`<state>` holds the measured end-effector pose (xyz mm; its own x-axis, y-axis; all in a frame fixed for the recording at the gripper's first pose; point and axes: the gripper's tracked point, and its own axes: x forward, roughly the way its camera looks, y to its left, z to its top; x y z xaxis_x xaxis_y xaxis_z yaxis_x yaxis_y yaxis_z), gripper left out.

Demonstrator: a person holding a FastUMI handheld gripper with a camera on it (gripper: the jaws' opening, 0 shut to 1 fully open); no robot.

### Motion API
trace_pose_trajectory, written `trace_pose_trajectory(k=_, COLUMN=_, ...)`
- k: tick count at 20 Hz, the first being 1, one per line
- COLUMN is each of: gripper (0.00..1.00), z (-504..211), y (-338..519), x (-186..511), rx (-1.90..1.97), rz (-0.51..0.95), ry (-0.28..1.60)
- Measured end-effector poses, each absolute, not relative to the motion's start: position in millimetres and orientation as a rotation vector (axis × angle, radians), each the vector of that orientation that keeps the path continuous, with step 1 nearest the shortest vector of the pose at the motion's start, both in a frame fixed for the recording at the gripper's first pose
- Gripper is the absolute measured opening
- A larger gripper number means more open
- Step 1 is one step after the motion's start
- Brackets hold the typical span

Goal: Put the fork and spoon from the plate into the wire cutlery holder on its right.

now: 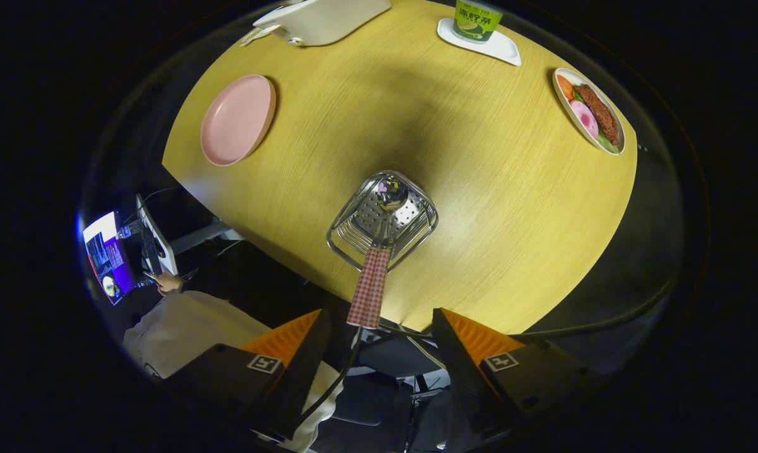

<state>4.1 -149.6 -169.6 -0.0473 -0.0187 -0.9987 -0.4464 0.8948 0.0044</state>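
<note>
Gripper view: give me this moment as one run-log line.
gripper: open, holds nothing | spoon: in wire holder, checked handle sticking out | pink plate: bare | fork: unseen

Spoon (pixel 379 251) stands in holder (pixel 382 220) ahead of gripper (pixel 379 327); plate (pixel 238 119) left; fork seemingly hidden.

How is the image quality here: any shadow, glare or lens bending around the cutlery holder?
Gripper view: a broad dark shadow lies across the yellow wooden table beyond the shiny wire cutlery holder; glare glints on the holder's metal and the spoon bowl with the red-checked handle; fisheye bending curves the table edge and stretches the pink round plate; the open tool hangs in dim light, touching nothing.
</note>
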Motion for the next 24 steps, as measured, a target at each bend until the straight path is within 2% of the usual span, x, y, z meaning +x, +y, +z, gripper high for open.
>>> trace_pose_trajectory(k=1, gripper=0.97, z=-167.4, y=-149.5, x=3.1, rx=-0.357, rz=0.364, ry=1.559)
trace_pose_trajectory(k=4, gripper=0.99, z=-156.6, y=-144.9, x=-0.8, rx=-0.306, rz=0.358, ry=1.456)
trace_pose_trajectory(k=18, gripper=0.99, z=-65.9, y=-104.8, x=-43.9, rx=-0.007, rz=0.267, ry=0.945)
trace_pose_trajectory(k=24, gripper=0.99, z=-20.1, y=-75.4, x=-58.4, rx=0.024, rz=0.275, ry=0.726)
